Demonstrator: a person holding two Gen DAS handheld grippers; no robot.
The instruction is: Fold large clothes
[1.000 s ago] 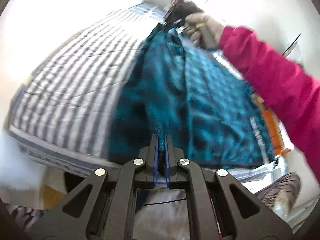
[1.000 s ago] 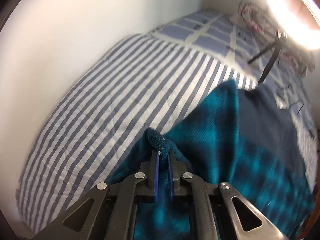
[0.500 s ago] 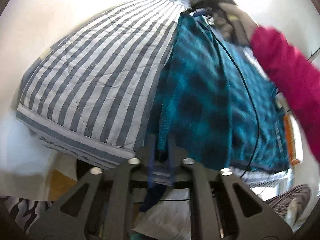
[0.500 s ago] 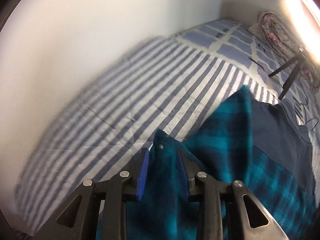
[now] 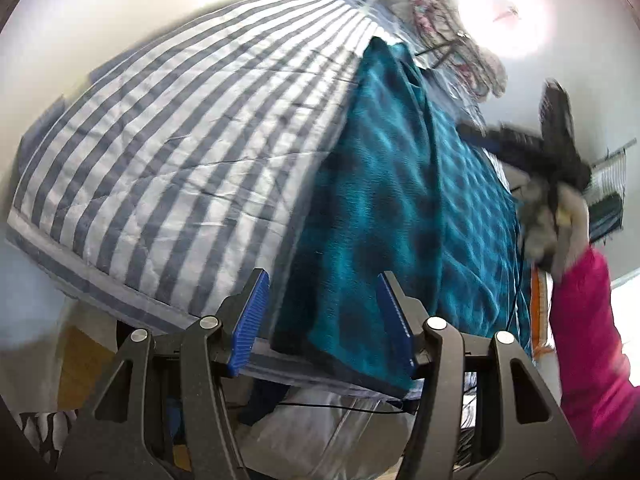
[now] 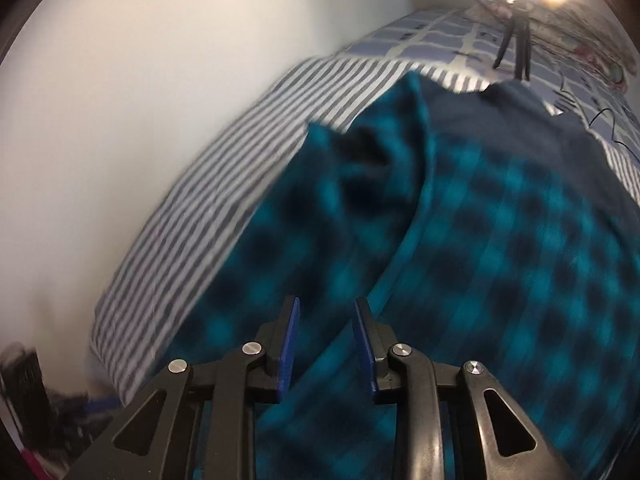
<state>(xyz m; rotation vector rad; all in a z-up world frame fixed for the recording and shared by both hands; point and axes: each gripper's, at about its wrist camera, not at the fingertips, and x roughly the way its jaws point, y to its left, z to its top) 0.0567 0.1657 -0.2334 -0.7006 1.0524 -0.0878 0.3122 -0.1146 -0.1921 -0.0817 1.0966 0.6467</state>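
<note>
Both grippers had let go of the teal plaid garment [image 5: 400,200] since a second earlier, when each had pinched a fold of it between closed jaws. At far left in the left wrist view lay the blue-and-white striped quilt [image 5: 180,140], spread over the bed and hanging over its near edge. Right of it the garment lay flat along the bed, one long edge on the quilt and its near end draped over the bed's edge. The left gripper [image 5: 320,320] hovered above that near end, its jaws opening, blue pads well apart and pressing on nothing, with cloth seen in the gap behind them. Farther right, the right gripper [image 5: 532,148] showed as a dark blur over the garment's right side, carried by a hand [image 5: 560,220] in a pink sleeve [image 5: 592,320].

From the right wrist view, a white wall [image 6: 140,120] filled the left, then a strip of quilt, then the garment with a dark navy part [image 6: 500,120] at its far end. The right gripper's jaws were closing slightly but stood apart, clear of the cloth below. A black tripod [image 6: 516,52] stood beyond, on a checked sheet [image 6: 440,36].
</note>
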